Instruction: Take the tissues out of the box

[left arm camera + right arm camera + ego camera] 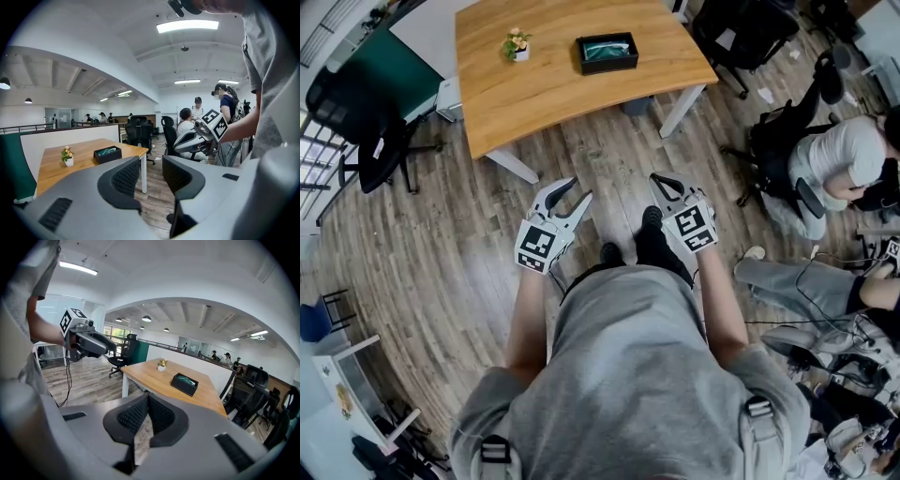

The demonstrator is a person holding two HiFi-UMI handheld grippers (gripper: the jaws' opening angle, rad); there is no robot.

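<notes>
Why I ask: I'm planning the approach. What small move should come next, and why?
Probably a step toward the table, carrying both grippers forward. The black tissue box sits on it, well beyond the left gripper, whose jaws stand apart, and the right gripper, whose jaws are together. Neither holds anything, and both hang over the wooden floor.

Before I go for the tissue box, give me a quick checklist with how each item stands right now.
1. Tissue box on the table, in view: ok.
2. Box top open: ok, something teal shows inside.
3. Left gripper open and empty: ok.
4. Right gripper open: not ok, jaws together with nothing between them.
5. Grippers at the box: not ok, both are over the floor, short of the table.
6. Flower pot clear of the box: ok, they stand apart.
</notes>
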